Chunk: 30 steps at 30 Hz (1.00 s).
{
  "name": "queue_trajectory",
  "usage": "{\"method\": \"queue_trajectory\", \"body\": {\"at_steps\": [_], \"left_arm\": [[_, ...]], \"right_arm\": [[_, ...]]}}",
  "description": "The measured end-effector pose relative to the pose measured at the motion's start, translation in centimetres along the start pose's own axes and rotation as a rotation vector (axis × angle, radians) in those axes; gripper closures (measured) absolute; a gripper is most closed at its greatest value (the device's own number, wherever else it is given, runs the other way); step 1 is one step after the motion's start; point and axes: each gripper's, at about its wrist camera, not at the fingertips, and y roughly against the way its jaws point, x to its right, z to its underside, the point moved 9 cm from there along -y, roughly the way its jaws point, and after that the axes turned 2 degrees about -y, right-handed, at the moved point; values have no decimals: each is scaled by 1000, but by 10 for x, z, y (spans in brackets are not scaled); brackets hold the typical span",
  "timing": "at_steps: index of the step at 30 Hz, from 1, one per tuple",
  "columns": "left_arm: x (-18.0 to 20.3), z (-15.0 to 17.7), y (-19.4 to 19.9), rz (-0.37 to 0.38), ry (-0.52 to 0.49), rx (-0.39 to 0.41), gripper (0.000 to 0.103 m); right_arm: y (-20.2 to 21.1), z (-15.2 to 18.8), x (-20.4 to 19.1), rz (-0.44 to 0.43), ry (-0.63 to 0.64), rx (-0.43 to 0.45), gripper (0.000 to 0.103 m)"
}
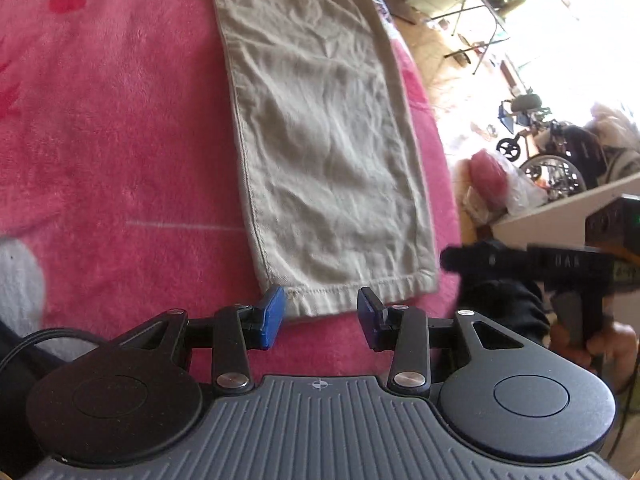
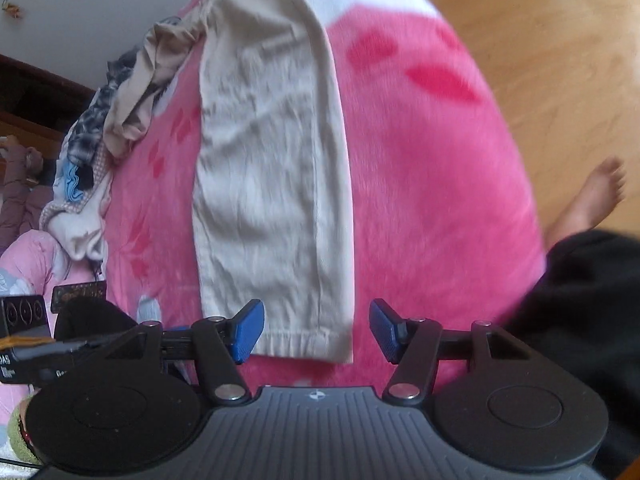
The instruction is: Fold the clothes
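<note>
On the pink blanket (image 1: 120,140), beige trousers (image 1: 320,140) are lying flat, hem nearest. Left tongs (image 1: 322,318) are hovering open at the hem, gripping nothing. Right tongs (image 2: 316,330) are gaping wider, empty. Clothes pile (image 2: 104,132) far left.

bed covered by pink fleece blanket (image 1: 120,120) with darker red petal prints; beige trousers (image 1: 328,152) lie flat and lengthwise on it, hem toward the cameras, creased; right wrist view: loose heap of mixed clothes (image 2: 116,120) at blanket's left edge, beside the trousers' upper part; wood floor (image 2: 540,40) beyond bed
</note>
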Motion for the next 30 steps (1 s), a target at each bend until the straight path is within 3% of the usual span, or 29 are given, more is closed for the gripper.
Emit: {"method": "queue_trajectory", "body": {"at_steps": [4, 8, 11, 13, 14, 17, 21, 30], "left_arm": [[-10, 4, -11, -68, 6, -4, 69], [-15, 5, -9, -73, 30, 8, 70], [-18, 6, -9, -94, 58, 16, 86], [-18, 6, -10, -109, 89, 9, 88], [-17, 6, -8, -112, 101, 5, 89], [-10, 7, 2, -78, 145, 1, 90], [5, 14, 15, -49, 113, 8, 90], [-2, 18, 6, -41, 123, -32, 90]], "right_arm": [[-10, 16, 6, -2, -31, -18, 49], [-5, 15, 12, -21, -63, 13, 52], [-7, 15, 15, -33, -66, 26, 54], [-10, 17, 13, -23, -43, 34, 85], [-12, 18, 12, -16, -37, 34, 96], [-2, 16, 3, -3, -5, 56, 98], [22, 14, -12, 20, 64, 76, 98], [22, 14, -2, 87, 70, -3, 99]]}}
